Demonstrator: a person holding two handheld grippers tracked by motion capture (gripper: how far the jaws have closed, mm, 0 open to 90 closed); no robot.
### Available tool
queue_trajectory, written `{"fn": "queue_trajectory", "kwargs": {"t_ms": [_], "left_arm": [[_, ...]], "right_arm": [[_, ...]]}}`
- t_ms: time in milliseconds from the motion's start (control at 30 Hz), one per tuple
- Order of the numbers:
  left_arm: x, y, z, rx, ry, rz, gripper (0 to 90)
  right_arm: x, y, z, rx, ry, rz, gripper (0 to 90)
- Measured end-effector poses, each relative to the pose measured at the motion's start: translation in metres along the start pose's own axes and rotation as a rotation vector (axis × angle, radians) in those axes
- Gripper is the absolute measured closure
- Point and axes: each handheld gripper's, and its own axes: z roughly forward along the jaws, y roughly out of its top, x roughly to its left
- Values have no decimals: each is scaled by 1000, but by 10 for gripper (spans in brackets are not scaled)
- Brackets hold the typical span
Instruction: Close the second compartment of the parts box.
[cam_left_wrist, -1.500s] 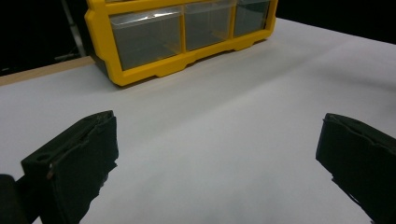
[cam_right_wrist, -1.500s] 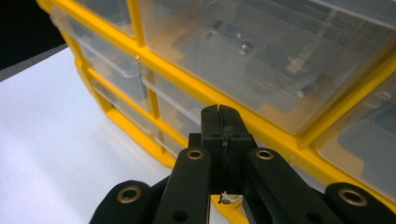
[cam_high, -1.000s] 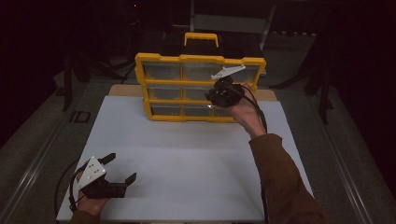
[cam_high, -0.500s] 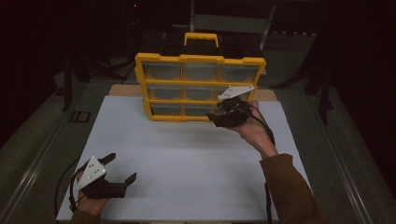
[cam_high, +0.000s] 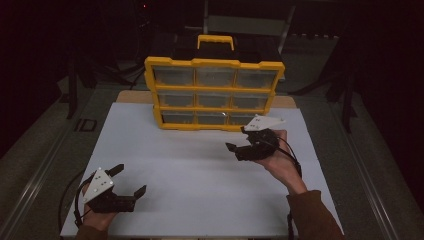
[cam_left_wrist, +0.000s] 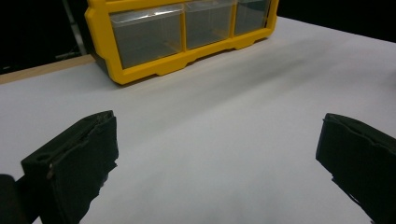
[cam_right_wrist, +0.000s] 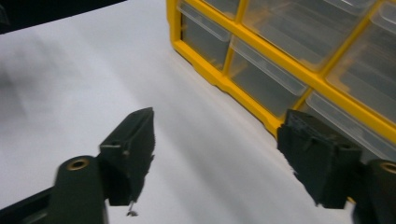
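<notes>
Counter (cam_high: 200, 165): a white-topped counter carried the work; its surface between cabinet and tools was bare.
Cabinet (cam_high: 214, 94): the yellow plastic organiser cabinet with clear drawers and a yellow top handle stood upright at the far middle of the counter, its drawer face toward the person.
Drawers (cam_high: 215, 98): three rows of three clear drawers all sat flush in the frame; none stood out. Contents could not be made out.
Right tool (cam_high: 239, 140): it hovered just before the cabinet's bottom right corner, apart from it, jaws spread wide and holding nothing. In its own view the lower drawers (cam_right_wrist: 261, 79) lay close ahead.
Left tool (cam_high: 126, 181): it rested low at the near left of the counter, well apart from the cabinet, jaws wide and empty.
Progress: judged at the outset or between steps; no drawer was drawn, nothing was gripped.
Remaining: in my judgement, any drawer handling still lay ahead.
</notes>
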Motion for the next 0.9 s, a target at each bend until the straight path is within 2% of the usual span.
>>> {"fn": "queue_trajectory", "kwargs": {"t_ms": [100,267,500,533,600,667,700,800,900], "left_arm": [[0,0,0,0,-1,-1,0],[0,0,0,0,0,-1,0],[0,0,0,1,0,-3,0],[0,0,0,1,0,-3,0],[0,-1,1,3,0,-2,0],[0,-1,1,3,1,-2,0],[0,-1,0,2,-1,-2,0],[0,-1,0,1,-1,-3,0],[0,-1,0,1,2,-3,0]], "right_arm": [[2,-11,-4,-11,-4,17,203],[2,-25,-9,-14,-7,33,197],[0,-58,-16,-35,-45,62,163],[0,-58,-16,-35,-45,62,163],[-1,-72,-18,-53,-52,84,148],[-1,-75,-18,-58,-55,88,143],[-2,-85,-19,-67,-63,106,142],[-3,-93,-20,-77,-63,121,141],[-5,-112,-20,-123,-71,166,131]]}}
